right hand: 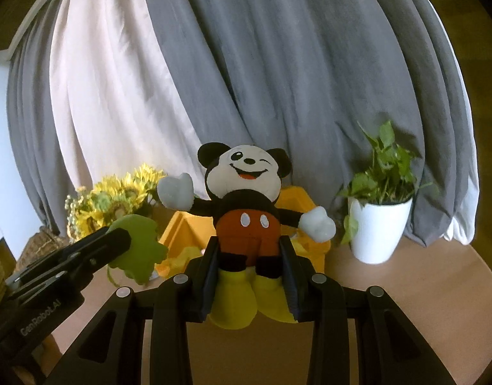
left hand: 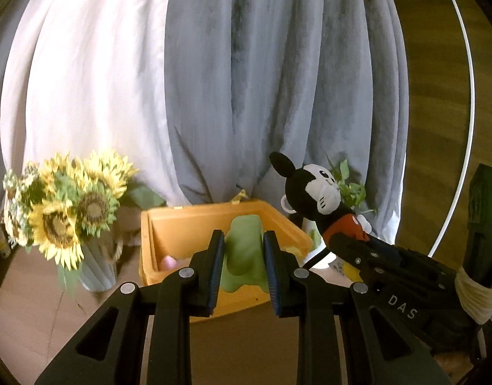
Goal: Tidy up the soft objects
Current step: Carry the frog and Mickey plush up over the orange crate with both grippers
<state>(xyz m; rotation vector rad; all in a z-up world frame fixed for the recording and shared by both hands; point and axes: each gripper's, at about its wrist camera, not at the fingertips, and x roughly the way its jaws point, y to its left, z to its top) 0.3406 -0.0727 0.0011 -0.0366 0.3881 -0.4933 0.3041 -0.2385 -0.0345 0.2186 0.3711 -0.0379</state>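
A: Start with what's closest. What is each tool carrying?

B: The left gripper [left hand: 243, 268] is clamped on a floppy pale-green plush piece [left hand: 244, 253], its blue-edged pads pressing the sides in. The right gripper [right hand: 249, 272] is squeezed around a black, red and white cartoon-mouse plush doll [right hand: 246, 205], pinching it at the legs just above the yellow shoes.

A: How would you expect them to handle?

B: Both look light and compressible. The green piece sags below the fingers, so I'd judge a grip near its middle keeps it from drooping. The doll is top-heavy when held at the legs; its head may tip, and the torso would be a steadier place to hold.

A: Where do they sit relative to the container?

B: Both hang in the air just in front of the orange rectangular plastic bin [left hand: 194, 216] standing on the brown tabletop [right hand: 422, 292].

A: What does one view add?

B: The left view looks into the bin and shows something small and pink [left hand: 168, 261] inside, plus the sunflower bouquet in a ribbed grey vase [left hand: 66, 211]. The right view shows the doll's winking face, and a leafy green plant in a white pot [right hand: 379, 224] before the grey and white curtains [right hand: 246, 64].
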